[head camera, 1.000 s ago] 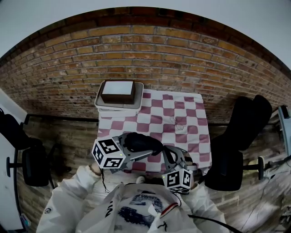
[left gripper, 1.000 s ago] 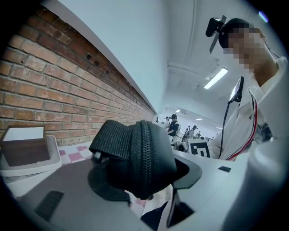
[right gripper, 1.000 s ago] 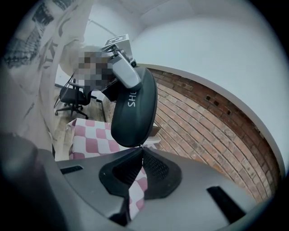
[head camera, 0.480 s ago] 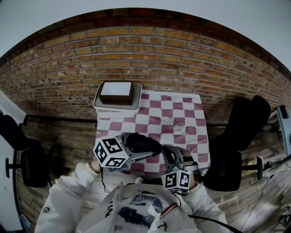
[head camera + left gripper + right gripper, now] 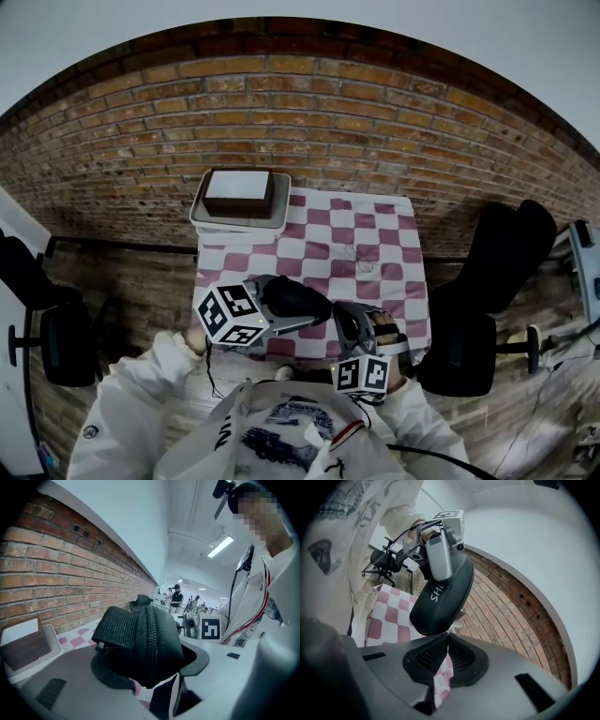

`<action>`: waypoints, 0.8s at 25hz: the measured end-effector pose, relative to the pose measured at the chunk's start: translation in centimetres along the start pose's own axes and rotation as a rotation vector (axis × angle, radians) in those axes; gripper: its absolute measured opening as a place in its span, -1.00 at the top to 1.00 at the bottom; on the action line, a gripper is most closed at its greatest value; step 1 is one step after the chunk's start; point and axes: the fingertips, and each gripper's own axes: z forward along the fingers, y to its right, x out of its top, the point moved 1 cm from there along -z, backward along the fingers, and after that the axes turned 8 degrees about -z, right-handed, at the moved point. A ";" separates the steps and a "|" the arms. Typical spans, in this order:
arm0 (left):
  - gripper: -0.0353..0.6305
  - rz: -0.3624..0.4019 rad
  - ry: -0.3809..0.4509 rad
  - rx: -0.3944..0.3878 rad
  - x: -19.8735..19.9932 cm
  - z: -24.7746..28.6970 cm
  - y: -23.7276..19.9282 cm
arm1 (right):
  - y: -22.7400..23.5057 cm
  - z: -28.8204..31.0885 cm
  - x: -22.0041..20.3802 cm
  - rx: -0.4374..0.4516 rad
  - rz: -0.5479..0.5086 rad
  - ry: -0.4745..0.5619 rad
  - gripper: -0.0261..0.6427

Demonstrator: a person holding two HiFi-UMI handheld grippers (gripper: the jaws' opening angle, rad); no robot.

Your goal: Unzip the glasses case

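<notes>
The left gripper fingers grasp the glasses case above the checkered tabletop. The right gripper fingers are clenched at its tip, perhaps on the zipper.

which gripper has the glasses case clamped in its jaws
The left gripper: its jaws clamp the glasses case, while the right gripper pinches shut at its end.

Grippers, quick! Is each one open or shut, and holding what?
Left gripper: shut on the glasses case.
Right gripper: shut, tips at the case's end; whether they pinch anything cannot be told.
</notes>
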 end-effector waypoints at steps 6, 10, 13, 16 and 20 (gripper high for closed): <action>0.17 0.018 -0.046 0.004 -0.2 0.6 -0.1 | 0.4 0.0 0.1 -0.005 -0.057 0.001 0.88; 0.17 0.024 -0.063 0.004 -0.2 1.0 -0.3 | 0.7 0.0 0.0 -0.014 -0.068 -0.001 0.88; 0.17 0.021 -0.083 0.003 -0.7 1.4 -0.4 | 0.6 0.1 0.1 -0.014 -0.081 -0.003 0.88; 0.17 0.021 -0.096 0.001 -1.0 1.7 -0.6 | 0.6 0.1 0.1 -0.017 -0.094 -0.006 0.88; 0.17 0.026 -0.117 0.004 -1.0 2.1 -0.8 | 1.0 0.2 0.2 -0.022 -0.108 -0.008 0.88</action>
